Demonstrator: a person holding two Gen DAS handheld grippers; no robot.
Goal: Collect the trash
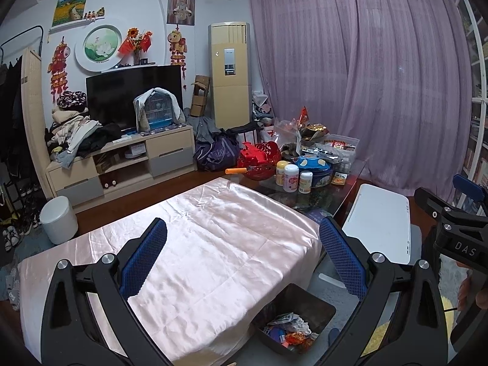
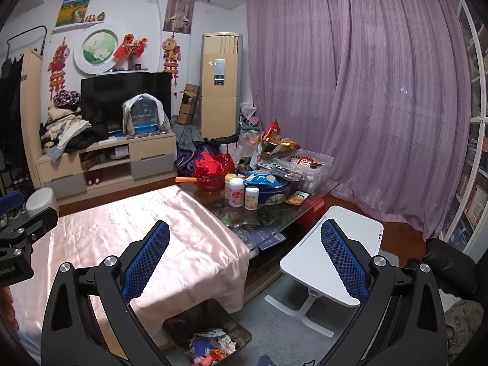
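Note:
A dark square trash bin (image 1: 317,306) stands on the floor by the near corner of the table, with crumpled paper and coloured wrappers (image 1: 289,331) inside. It also shows in the right wrist view (image 2: 183,323) with its trash (image 2: 210,346). My left gripper (image 1: 244,244) is open and empty, held above the pink satin cloth (image 1: 198,244). My right gripper (image 2: 245,245) is open and empty, held above the table corner and the bin. The right gripper's body shows at the right edge of the left wrist view (image 1: 457,238).
A glass coffee table (image 2: 274,216) carries bottles (image 2: 236,193), a blue tin (image 2: 271,189), a red basket (image 2: 210,170) and snack packs. A white folding lap desk (image 2: 332,259) stands right of the bin. A white round bin (image 1: 58,219) sits near the TV stand (image 1: 122,164).

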